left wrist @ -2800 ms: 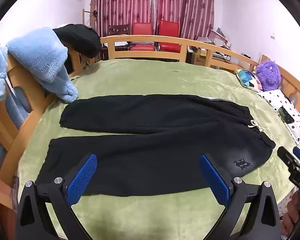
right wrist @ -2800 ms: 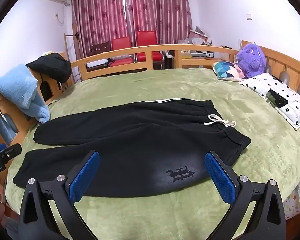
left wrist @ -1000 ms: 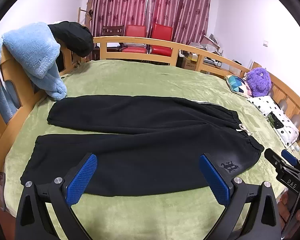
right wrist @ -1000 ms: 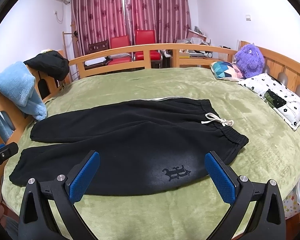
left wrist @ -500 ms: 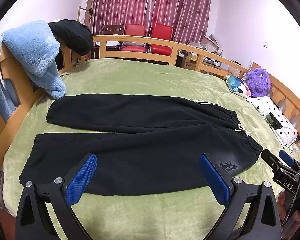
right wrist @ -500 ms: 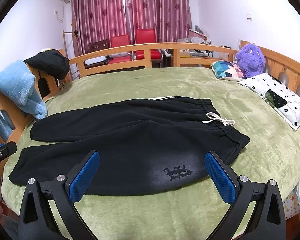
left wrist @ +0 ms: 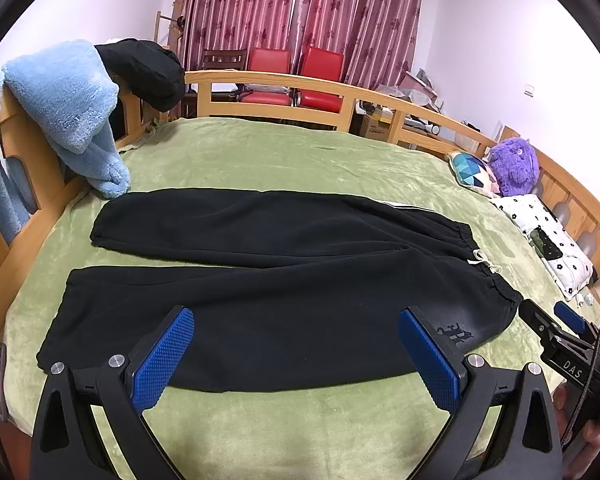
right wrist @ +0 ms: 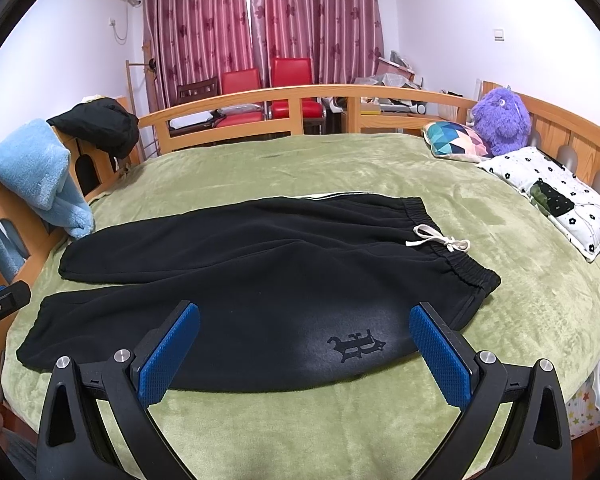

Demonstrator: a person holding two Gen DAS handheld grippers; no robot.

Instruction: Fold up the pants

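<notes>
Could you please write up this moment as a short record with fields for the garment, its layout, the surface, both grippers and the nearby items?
garment: black pants, unfolded
layout: flat, legs apart toward the left, waistband with white drawstring toward the right
surface: green blanket on a wooden-railed bed
left gripper: open, holding nothing
right gripper: open, holding nothing
nearby: blue fleece over the rail, purple plush toy, patterned pillow

left gripper (left wrist: 296,354): fingers spread wide | right gripper (right wrist: 305,351): fingers spread wide
</notes>
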